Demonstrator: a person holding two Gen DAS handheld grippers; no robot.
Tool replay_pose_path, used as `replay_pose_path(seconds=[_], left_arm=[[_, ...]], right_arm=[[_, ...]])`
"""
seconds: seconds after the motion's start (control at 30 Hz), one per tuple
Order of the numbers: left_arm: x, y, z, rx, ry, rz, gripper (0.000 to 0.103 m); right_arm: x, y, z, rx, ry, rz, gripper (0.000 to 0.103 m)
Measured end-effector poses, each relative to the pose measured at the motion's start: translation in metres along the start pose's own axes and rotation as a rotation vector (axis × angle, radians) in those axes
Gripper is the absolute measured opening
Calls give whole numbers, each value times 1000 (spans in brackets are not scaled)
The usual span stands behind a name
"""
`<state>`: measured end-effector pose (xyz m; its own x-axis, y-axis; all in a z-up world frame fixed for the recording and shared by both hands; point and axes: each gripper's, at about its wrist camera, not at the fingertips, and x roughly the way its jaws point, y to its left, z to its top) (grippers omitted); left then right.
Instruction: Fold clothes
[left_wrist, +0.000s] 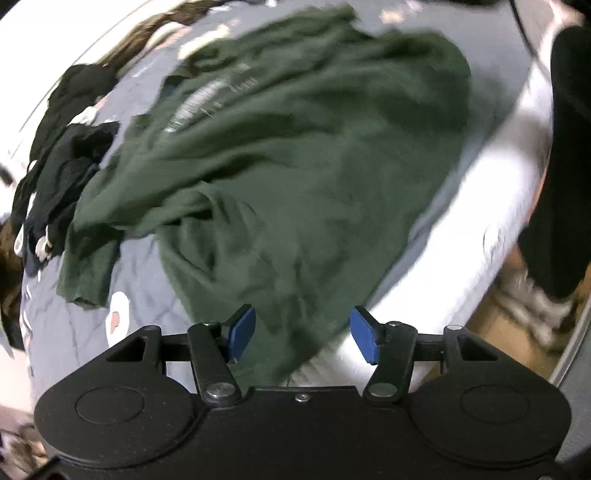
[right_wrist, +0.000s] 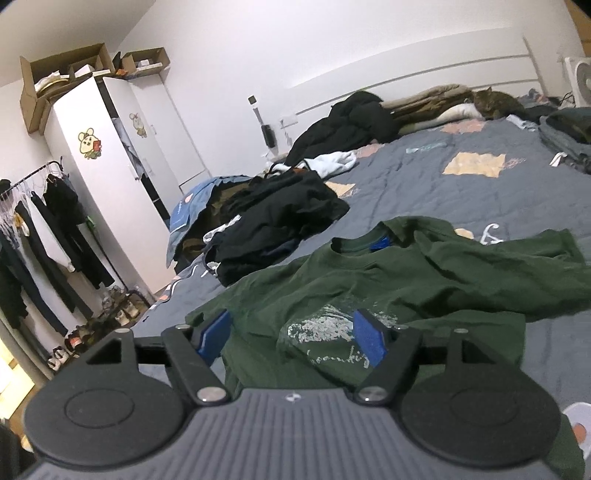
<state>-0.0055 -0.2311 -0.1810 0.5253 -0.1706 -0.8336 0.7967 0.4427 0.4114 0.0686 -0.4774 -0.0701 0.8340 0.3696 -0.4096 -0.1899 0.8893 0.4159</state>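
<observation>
A dark green T-shirt (left_wrist: 295, 155) with a pale chest print lies crumpled on the grey-blue bedspread (left_wrist: 147, 280). The left wrist view is blurred. My left gripper (left_wrist: 303, 334) hovers open above the shirt's near hem by the bed edge, nothing between its blue pads (left_wrist: 242, 330). In the right wrist view the same T-shirt (right_wrist: 406, 280) lies print up, its collar and blue label pointing away. My right gripper (right_wrist: 291, 341) stands open low over the printed chest, holding nothing.
A pile of black clothes (right_wrist: 280, 225) lies left of the shirt, seen also as dark clothes (left_wrist: 62, 162). A black jacket (right_wrist: 347, 125), a cat (right_wrist: 498, 103) and folded grey garments (right_wrist: 565, 136) occupy the far bed. White wardrobes (right_wrist: 110, 166) and a clothes rack (right_wrist: 40, 236) stand left. A person's dark leg (left_wrist: 565, 166) is beside the bed.
</observation>
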Motion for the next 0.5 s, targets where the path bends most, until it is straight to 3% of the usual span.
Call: replay_pose_path(seconds=[0.27,0.3,0.33,0.4,0.5], left_arm=[[21,-40,-8,346,43,123,57],[25,-39,-8,355,55,132,52],[29,-37,-8,350,74,137,31],[31,-28,-7,304,90,129,4],[12,0,-1,111,43,53,2]], right_arm=[[-20,-15,-23,24,-3,-43,74],[-22,-17,-26,28,-3,-49,74],[-23,-20,-28,30,-3,-56,74],[-22,-26,-30,34,-1,-72,74],[-25,-35,-31,49,-8,-83,74]])
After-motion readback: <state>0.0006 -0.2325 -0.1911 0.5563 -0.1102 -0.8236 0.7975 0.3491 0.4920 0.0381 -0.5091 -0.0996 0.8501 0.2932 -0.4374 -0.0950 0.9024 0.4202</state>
